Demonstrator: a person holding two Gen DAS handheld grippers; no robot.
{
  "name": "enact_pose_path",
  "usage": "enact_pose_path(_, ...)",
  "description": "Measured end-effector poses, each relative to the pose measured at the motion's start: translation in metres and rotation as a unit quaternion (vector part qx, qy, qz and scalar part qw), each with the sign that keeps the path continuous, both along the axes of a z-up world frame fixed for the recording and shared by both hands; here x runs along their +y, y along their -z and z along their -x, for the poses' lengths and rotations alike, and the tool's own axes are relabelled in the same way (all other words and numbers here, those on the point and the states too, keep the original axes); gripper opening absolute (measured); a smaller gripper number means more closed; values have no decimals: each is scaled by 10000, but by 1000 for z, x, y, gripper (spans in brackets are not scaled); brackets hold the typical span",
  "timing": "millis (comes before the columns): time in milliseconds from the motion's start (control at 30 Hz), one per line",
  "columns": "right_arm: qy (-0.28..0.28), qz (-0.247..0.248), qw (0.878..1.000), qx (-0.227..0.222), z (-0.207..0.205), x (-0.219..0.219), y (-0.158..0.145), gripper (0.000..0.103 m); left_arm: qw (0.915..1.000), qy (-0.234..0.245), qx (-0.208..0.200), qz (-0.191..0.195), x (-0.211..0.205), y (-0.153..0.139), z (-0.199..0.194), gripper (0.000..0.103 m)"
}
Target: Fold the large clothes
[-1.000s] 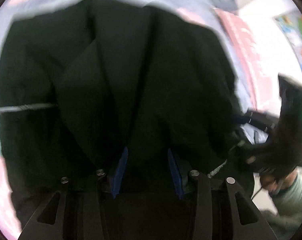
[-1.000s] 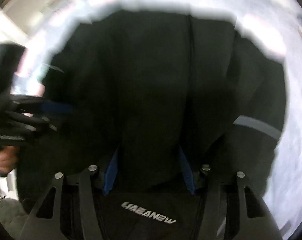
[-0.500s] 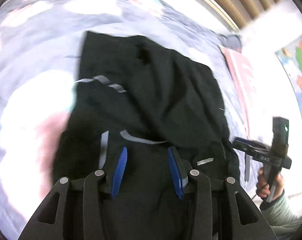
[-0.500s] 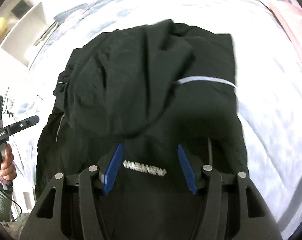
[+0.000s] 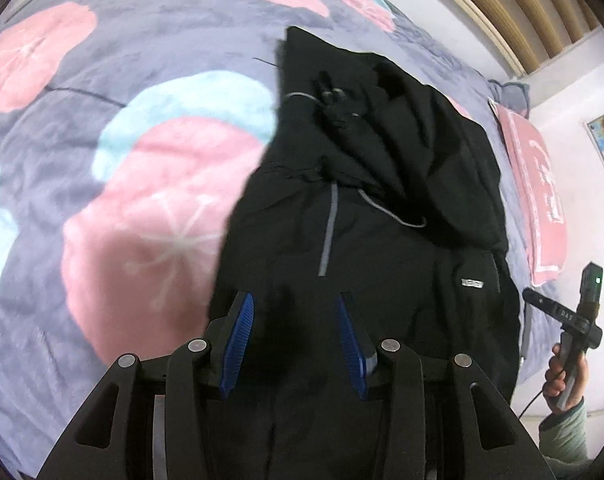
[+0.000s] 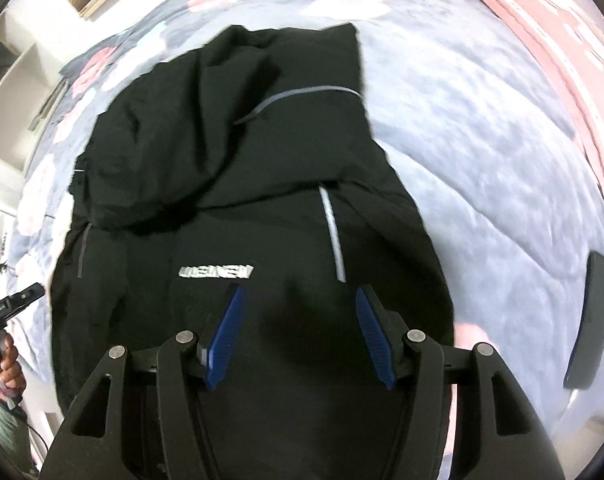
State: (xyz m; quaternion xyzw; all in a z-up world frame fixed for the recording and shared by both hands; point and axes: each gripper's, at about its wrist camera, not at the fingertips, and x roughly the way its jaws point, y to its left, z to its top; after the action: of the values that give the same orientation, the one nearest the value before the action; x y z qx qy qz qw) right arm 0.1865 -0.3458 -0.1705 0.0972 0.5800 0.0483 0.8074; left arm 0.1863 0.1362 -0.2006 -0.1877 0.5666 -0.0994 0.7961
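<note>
Nearest each camera, black cloth filled the gap between the blue pads: the left gripper and right gripper each appeared to hold the near hem of the black jacket in partly parted jaws, probably to carry that edge over in a fold. Beyond, the jacket lay rumpled across the middle of the floral bedspread, its far half doubled over toward the headboard edge.

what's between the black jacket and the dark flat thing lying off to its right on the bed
Only bare blanket, grey-lilac and rumpled, separates the black jacket from the dark flat object. The right wrist view shows this.
</note>
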Motion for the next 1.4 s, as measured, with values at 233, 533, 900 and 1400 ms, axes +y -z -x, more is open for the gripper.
enact_pose_path(233, 341, 208, 9981, -477, 8, -19, 10, 63, 9985, -404, -251, 256, 27, 21, 7, 45)
enact_pose_path(533, 493, 291, 9927, -1058, 20, -38, 31, 67, 9942, -238, 6, 1049, 35, 67, 5, 45)
enact_pose_path(900, 485, 305, 9908, -1228, 93, -61, 38, 67, 9962, 208, -406, 749, 17, 59, 50, 45)
enact_pose_path(1400, -169, -954, 9908, -945, 131, -36, 42, 46, 9739, 450, -1024, 1975, 2, 30, 88, 45)
